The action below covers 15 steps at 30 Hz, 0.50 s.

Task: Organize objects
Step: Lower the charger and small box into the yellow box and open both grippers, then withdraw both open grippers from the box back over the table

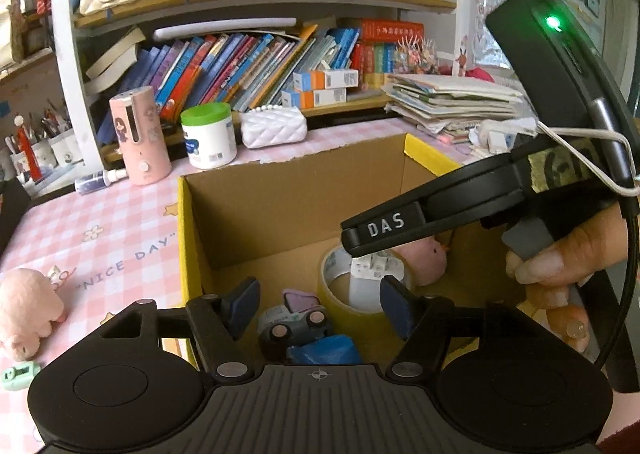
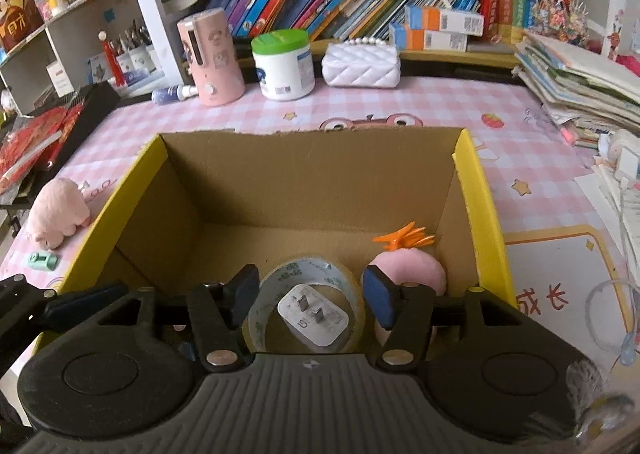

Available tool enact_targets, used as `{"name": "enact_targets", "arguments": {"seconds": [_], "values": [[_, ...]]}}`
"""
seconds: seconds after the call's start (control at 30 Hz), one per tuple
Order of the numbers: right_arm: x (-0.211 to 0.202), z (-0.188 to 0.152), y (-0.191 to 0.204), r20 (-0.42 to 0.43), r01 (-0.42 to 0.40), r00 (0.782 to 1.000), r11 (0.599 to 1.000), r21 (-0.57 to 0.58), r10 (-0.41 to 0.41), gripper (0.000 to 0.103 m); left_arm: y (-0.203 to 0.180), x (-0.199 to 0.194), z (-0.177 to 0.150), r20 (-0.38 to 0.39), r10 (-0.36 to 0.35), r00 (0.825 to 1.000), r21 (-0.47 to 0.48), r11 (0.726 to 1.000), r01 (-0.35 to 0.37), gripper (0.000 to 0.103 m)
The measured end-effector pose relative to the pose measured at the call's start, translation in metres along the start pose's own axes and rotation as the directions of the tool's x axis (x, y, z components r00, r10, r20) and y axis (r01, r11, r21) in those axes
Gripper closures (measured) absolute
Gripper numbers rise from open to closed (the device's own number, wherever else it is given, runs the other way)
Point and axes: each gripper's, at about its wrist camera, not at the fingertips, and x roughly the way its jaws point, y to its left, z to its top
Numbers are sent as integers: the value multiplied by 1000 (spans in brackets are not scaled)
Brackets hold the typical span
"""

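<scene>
An open cardboard box (image 1: 280,206) (image 2: 304,182) with yellow flaps stands on the pink checked table. Inside lie a tape roll (image 2: 352,306) (image 1: 340,306) with a white plug adapter (image 2: 312,318) in its hole, a pink plush with an orange clip (image 2: 404,270), a toy car (image 1: 292,322) and a blue item (image 1: 324,350). My left gripper (image 1: 320,306) is open and empty above the toy car. My right gripper (image 2: 310,296) is open and empty over the tape roll; it also shows in the left wrist view (image 1: 380,232).
A pink plush pig (image 1: 24,314) (image 2: 60,214) and a green sharpener (image 1: 18,374) (image 2: 42,260) lie left of the box. A pink cylinder (image 2: 210,56), a green-lidded jar (image 2: 284,64), a white purse (image 2: 360,64) and a spray bottle (image 2: 174,94) stand behind. Paper stacks (image 2: 580,82) lie right.
</scene>
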Motion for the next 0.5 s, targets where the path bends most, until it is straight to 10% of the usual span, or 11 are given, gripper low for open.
{"name": "enact_targets", "arguments": {"seconds": [0.5], "values": [[-77, -36, 3, 265, 158, 945, 978, 133, -189, 40, 9, -51, -12, 97, 58, 994, -64, 997, -52, 25]]}}
